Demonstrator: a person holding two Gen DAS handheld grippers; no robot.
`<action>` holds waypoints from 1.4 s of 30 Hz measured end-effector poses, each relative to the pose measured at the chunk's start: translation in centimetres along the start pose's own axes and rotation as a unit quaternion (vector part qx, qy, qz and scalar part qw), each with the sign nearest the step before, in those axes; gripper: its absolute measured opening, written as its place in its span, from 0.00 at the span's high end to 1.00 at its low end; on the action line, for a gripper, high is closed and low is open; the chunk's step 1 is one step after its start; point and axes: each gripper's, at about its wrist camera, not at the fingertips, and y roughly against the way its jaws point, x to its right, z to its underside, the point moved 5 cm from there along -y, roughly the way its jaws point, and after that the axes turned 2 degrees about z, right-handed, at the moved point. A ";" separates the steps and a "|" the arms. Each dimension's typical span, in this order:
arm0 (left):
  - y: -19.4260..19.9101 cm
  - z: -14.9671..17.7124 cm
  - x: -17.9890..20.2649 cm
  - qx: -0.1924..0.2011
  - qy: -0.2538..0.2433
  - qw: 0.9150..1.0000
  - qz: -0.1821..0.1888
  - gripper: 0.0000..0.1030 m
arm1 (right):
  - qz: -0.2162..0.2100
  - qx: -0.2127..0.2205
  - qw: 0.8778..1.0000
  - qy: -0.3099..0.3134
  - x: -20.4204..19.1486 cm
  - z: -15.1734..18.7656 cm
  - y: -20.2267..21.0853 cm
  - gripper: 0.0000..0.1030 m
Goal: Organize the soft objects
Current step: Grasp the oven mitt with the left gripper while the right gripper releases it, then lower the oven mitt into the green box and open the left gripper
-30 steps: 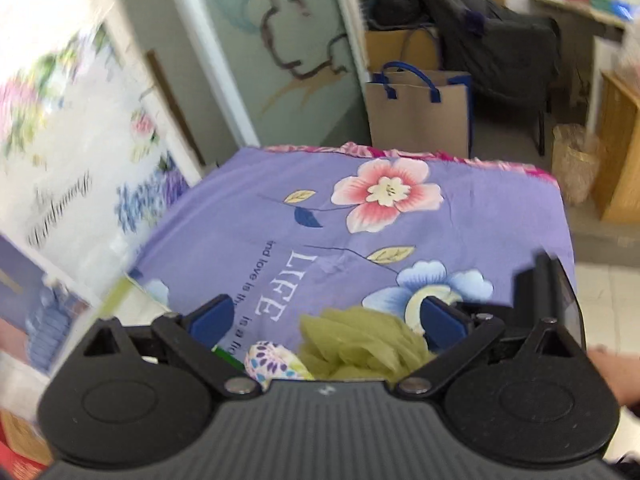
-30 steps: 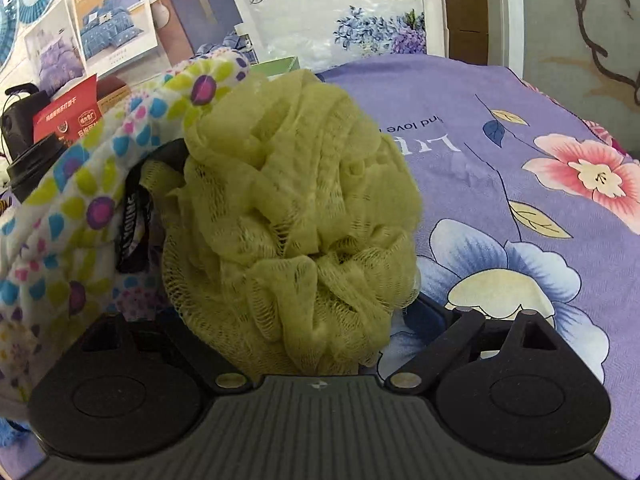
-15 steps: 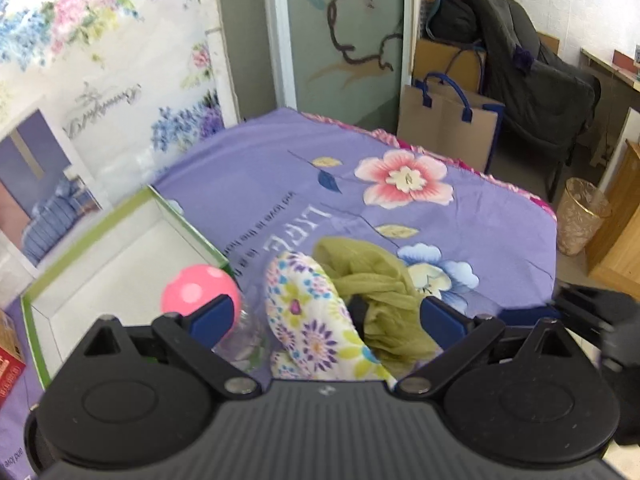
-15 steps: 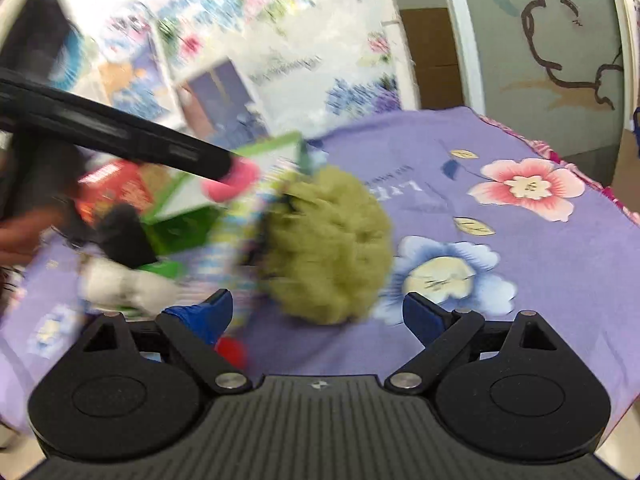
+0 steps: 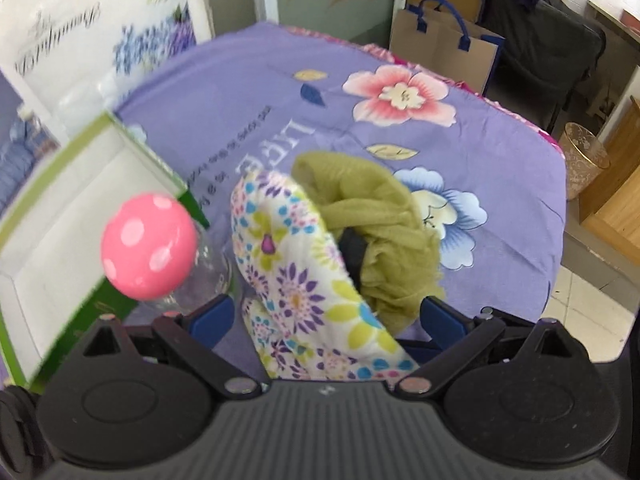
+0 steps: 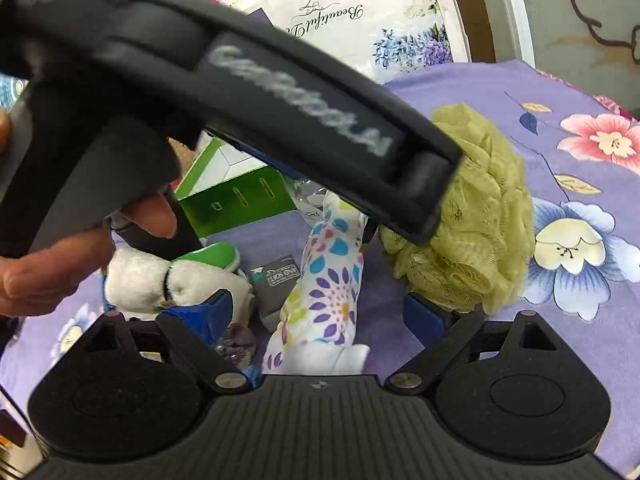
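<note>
A floral-print cloth (image 5: 304, 280) lies bunched on the purple bedspread (image 5: 256, 120) against a yellow-green mesh bath sponge (image 5: 380, 232). My left gripper (image 5: 326, 316) is open, its blue fingertips either side of the cloth's near end. In the right wrist view the cloth (image 6: 332, 280) and sponge (image 6: 476, 208) lie ahead of my open right gripper (image 6: 320, 316). A white plush toy (image 6: 168, 280) lies at the left. The left gripper's black body crosses the top of that view.
A green-edged white box (image 5: 60, 216) stands open at the left, also seen in the right wrist view (image 6: 236, 196). A pink dotted ball (image 5: 148, 246) sits on a clear bottle. A grey packet (image 6: 280, 280) lies by the cloth. A paper bag (image 5: 440, 52) stands beyond the bed.
My right gripper has pulled back from the sponge, which filled its view one second ago. My left gripper has swung over the cloth and now crosses the right wrist view.
</note>
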 end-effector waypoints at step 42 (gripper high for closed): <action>9.0 -0.4 -31.4 0.093 0.268 0.924 -0.257 0.30 | -0.115 0.043 0.977 0.175 -8.7 -19.6 -10.1 0.81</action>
